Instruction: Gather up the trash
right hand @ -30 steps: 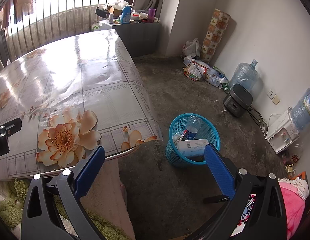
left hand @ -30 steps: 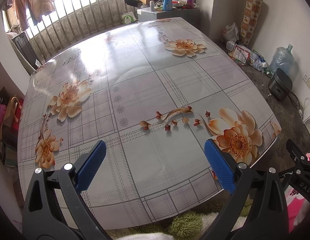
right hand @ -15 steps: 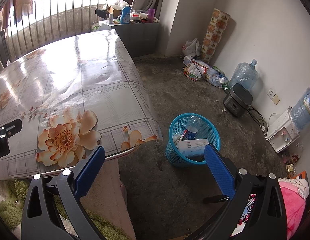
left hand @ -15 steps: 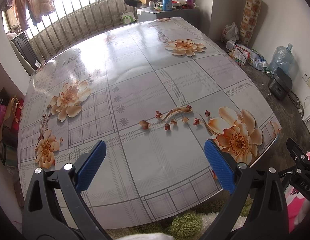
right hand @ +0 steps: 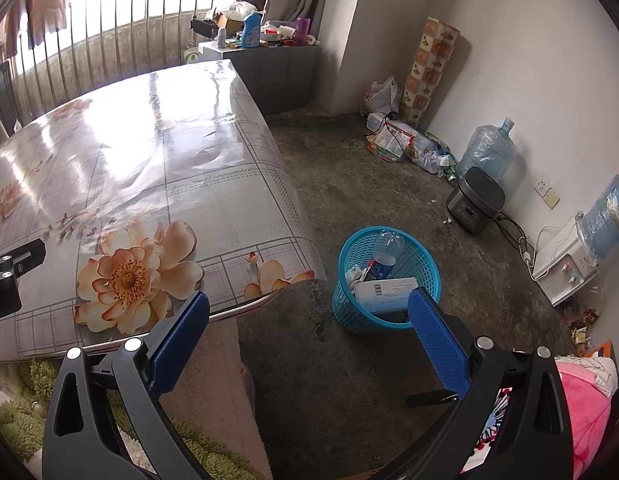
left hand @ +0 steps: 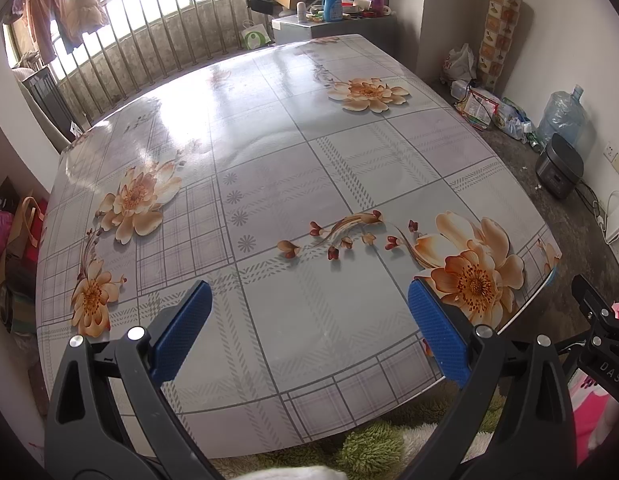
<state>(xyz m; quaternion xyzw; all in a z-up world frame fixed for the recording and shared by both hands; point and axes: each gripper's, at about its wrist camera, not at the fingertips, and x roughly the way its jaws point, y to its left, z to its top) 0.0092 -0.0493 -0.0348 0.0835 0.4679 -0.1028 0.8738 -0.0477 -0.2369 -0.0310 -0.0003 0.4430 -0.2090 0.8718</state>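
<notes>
A blue mesh trash basket (right hand: 429,280) stands on the concrete floor right of the table. It holds a clear plastic bottle (right hand: 385,250), a white box with a barcode (right hand: 383,294) and crumpled paper (right hand: 355,274). My right gripper (right hand: 309,320) is open and empty, held above the floor near the table corner, with the basket just beyond its right finger. My left gripper (left hand: 307,312) is open and empty above the near edge of the flower-print table (left hand: 309,152). No loose trash shows on the tabletop.
A rice cooker (right hand: 475,200), water jugs (right hand: 487,150) and a water dispenser (right hand: 565,268) line the right wall. Bags and wrappers (right hand: 405,142) lie in the corner. A grey cabinet (right hand: 265,60) with bottles stands behind the table. A green shaggy rug (left hand: 373,444) lies below.
</notes>
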